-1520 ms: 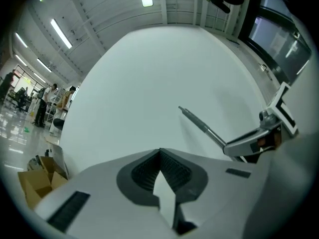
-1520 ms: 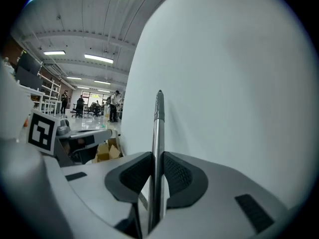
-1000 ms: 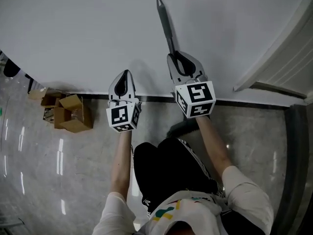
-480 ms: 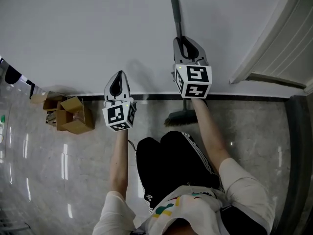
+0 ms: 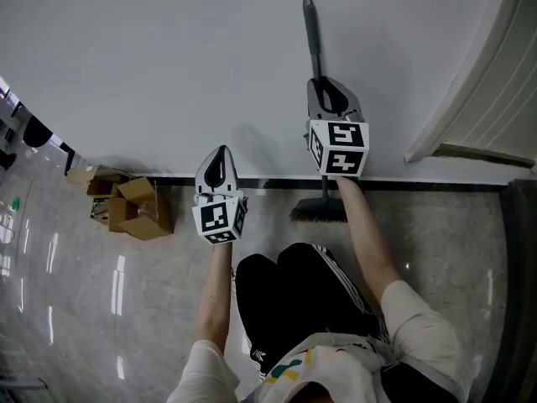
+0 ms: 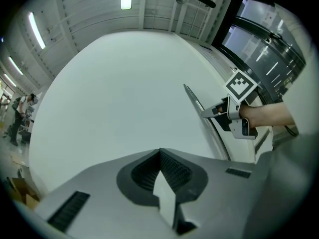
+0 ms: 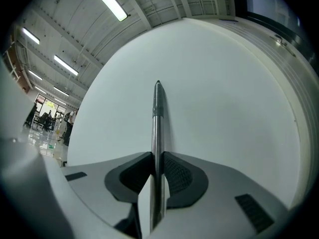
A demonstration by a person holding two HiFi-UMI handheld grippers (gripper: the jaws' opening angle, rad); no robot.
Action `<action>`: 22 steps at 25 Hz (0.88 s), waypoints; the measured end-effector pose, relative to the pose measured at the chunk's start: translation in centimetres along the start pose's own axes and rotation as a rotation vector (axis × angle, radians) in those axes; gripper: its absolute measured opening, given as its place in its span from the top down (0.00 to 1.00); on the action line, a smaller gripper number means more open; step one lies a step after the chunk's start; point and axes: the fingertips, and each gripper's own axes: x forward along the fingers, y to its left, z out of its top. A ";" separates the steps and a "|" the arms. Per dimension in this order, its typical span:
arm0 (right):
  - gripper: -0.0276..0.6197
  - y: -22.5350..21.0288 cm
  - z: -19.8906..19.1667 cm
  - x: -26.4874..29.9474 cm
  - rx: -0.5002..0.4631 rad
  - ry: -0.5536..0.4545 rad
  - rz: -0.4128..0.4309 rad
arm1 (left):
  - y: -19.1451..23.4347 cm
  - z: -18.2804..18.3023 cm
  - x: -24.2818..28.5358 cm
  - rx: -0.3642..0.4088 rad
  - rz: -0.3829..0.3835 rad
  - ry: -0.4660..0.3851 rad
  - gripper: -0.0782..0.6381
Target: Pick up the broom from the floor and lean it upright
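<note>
Right gripper (image 5: 327, 91) clamps the broom (image 5: 313, 36) mid-shaft. The bristle head sits below the claw at the floor (image 5: 453, 225), with the handle tip above. The shaft appears stiff, light and smooth, so it may slip. Left gripper (image 5: 219, 154) alongside has its jaws together and empty.

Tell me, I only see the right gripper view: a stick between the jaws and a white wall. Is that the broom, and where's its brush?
Observer: Yes, that's the broom. The head view shows its brush low down, at the floor by the foot of the wall.
Operator: Is my other gripper helping?
Observer: No. The left gripper is off to the broom's left, apart from it, with its jaws together on nothing.
Operator: Is there anything on the floor to bump?
Observer: Cardboard boxes sit by the wall, farther left, well away from the broom.
</note>
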 end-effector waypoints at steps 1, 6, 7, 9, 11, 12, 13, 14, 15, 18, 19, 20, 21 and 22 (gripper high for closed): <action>0.82 0.0 -0.2 0.1 0.000 0.005 0.001 | 0.1 0.0 0.0 -0.004 0.004 -0.002 0.83; 0.82 0.3 -0.2 0.7 -0.002 -0.012 0.006 | 0.2 0.3 0.6 -0.006 0.005 -0.017 0.83; 0.82 0.5 -0.2 0.8 -0.002 -0.015 0.010 | 0.2 0.2 0.6 -0.008 0.006 -0.016 0.83; 0.82 0.6 -0.2 0.9 -0.005 -0.021 0.017 | 0.2 -0.1 0.7 -0.016 0.008 -0.011 0.83; 0.82 0.7 -0.1 0.9 -0.006 -0.027 0.020 | 0.0 -0.3 0.8 -0.014 0.003 -0.008 0.83; 0.82 0.6 -0.1 0.9 -0.008 -0.029 0.019 | -0.2 -0.2 0.9 -0.010 0.001 -0.010 0.83; 0.82 0.5 0.0 0.8 -0.012 -0.031 0.018 | -0.3 -0.1 0.8 -0.008 0.000 -0.013 0.83; 0.82 0.4 -0.1 0.6 -0.014 -0.032 0.018 | -0.5 -0.1 0.8 -0.010 0.001 -0.015 0.83; 0.82 0.4 -0.2 0.5 -0.014 -0.033 0.021 | -0.5 -0.1 0.7 -0.012 0.003 -0.016 0.83; 0.82 1.0 -0.5 0.7 0.001 -0.017 0.059 | -0.3 -0.2 0.7 -0.016 0.008 -0.013 0.83; 0.82 1.3 -0.6 0.8 0.004 -0.009 0.075 | -0.1 -0.2 0.7 -0.017 0.009 -0.014 0.83; 0.82 1.6 -0.5 0.9 0.006 -0.008 0.086 | 0.0 -0.2 0.7 -0.017 0.011 -0.016 0.83; 0.82 1.7 -0.4 0.8 0.004 -0.016 0.093 | 0.0 -0.1 0.6 -0.020 0.012 -0.019 0.83; 0.82 1.8 -0.1 0.7 0.000 -0.026 0.098 | 0.0 -0.1 0.6 -0.023 0.013 -0.022 0.83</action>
